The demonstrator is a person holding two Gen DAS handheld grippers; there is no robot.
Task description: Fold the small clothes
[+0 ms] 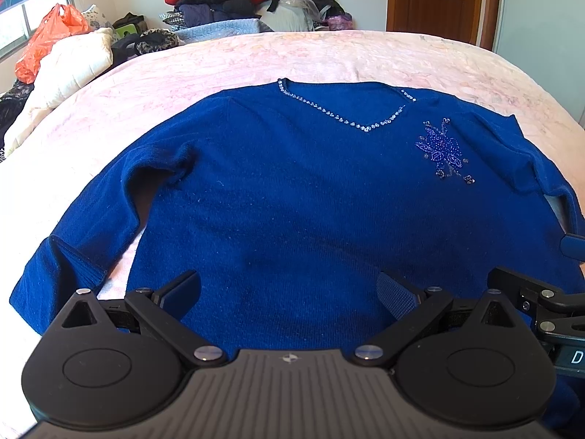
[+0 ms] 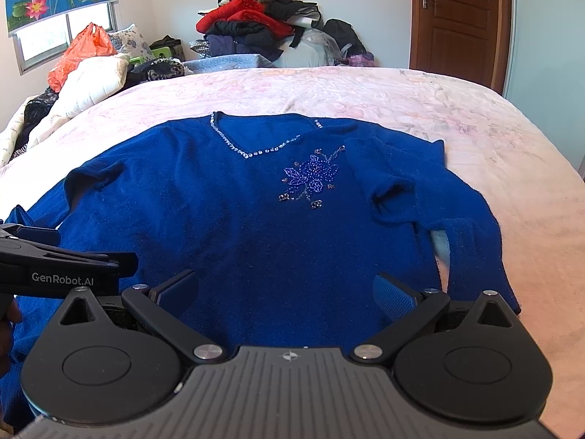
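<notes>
Sweater (image 1: 292, 197): blue knit, flat, face up on bed (image 1: 256, 58), sleeves angled down beside body, not yet folded.
Risk: beaded flower (image 1: 442, 150) right of V-neck could snag a pad; loose knit may bunch if gripped off-edge.
Left gripper (image 1: 289, 289): jaws spread wide, empty, over hem.
Right gripper (image 2: 287, 289): same, holds nothing.
Beyond sweater: clothes pile (image 2: 256, 25), door (image 2: 457, 18).

Pink bedspread (image 2: 365, 91), clothes heap (image 2: 263, 29) against wall, brown door (image 2: 457, 18), possibly daylit window (image 2: 47, 36).
</notes>
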